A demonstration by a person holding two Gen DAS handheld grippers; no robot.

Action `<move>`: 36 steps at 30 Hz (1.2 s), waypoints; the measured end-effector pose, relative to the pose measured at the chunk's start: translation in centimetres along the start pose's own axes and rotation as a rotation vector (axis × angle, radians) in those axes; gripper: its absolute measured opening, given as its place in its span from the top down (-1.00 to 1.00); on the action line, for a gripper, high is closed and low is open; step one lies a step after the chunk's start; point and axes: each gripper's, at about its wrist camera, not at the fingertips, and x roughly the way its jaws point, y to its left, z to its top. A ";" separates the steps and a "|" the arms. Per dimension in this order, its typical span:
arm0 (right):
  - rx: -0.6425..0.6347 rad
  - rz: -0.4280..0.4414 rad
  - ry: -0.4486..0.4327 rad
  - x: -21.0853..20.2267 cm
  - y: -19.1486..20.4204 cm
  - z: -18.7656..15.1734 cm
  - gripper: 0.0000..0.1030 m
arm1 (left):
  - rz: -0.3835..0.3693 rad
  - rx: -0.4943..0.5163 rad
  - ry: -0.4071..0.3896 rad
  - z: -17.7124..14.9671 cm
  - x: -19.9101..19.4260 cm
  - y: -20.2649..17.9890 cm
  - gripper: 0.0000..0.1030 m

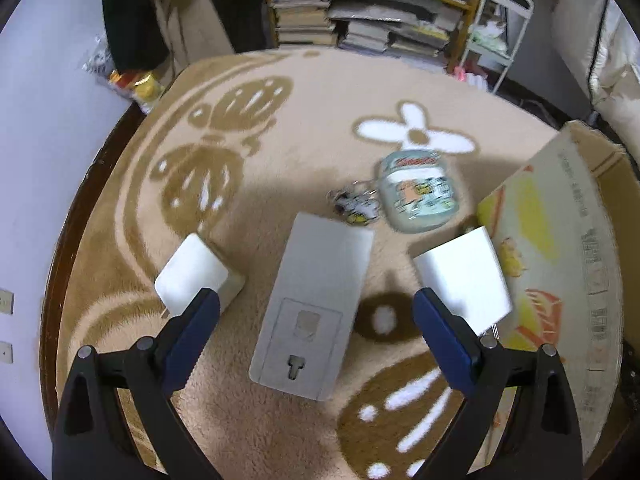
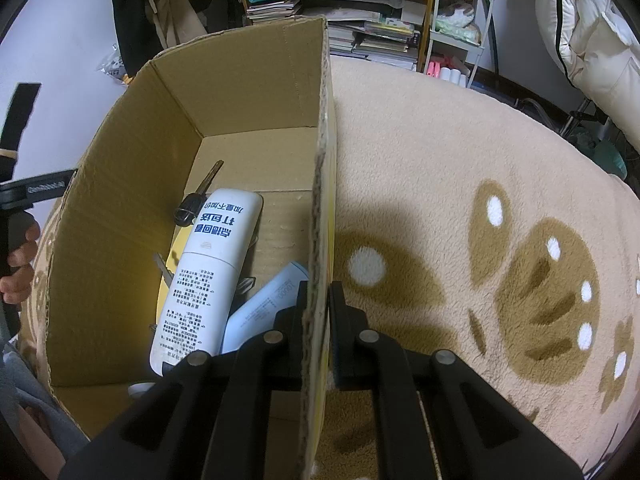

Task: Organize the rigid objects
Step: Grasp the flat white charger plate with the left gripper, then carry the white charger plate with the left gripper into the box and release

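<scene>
Left gripper (image 1: pixel 316 340) — black arms, blue ribbed pads (image 1: pixel 192 340), silver rivets; right gripper (image 2: pixel 318 320) all black.

1. Under your left jaws lies a beige rug (image 1: pixel 320 92) with brown shapes and a white flower
2. Beyond your jaws, at the rug's far edge, a wooden shelf (image 1: pixel 360 20) holds stacked books
3. To the right of that shelf stands a white wire rack (image 2: pixel 460 20)
4. Far right of your right jaws, white bedding (image 2: pixel 592 40)
</scene>
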 end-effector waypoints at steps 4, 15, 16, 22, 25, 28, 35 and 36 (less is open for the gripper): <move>0.000 -0.001 0.000 0.0 0.0 0.0 0.83 | -0.022 -0.022 0.013 -0.2 0.9 0.5 -0.85; 0.000 0.000 0.000 0.1 0.0 -0.1 0.83 | -0.026 -0.097 0.018 -0.8 2.4 1.6 0.05; 0.001 0.001 0.000 0.1 0.0 0.0 0.83 | -0.030 -0.095 0.025 -0.7 2.2 1.4 0.07; 0.001 0.001 0.000 0.1 0.0 0.0 0.83 | -0.009 -0.054 0.017 -0.6 1.0 0.6 0.08; 0.001 0.001 0.000 0.1 0.0 0.0 0.83 | 0.023 -0.027 -0.016 -0.2 -0.5 -0.2 0.07; 0.000 0.000 0.000 0.1 0.0 0.0 0.83 | 0.045 -0.029 -0.078 0.2 -2.9 -0.9 0.08; 0.001 0.001 0.001 0.1 0.1 0.0 0.83 | 0.042 0.047 -0.207 0.4 -9.1 -4.1 0.07; 0.002 0.002 0.000 0.1 0.0 0.0 0.83 | 0.032 0.056 -0.224 0.4 -10.0 -4.7 0.07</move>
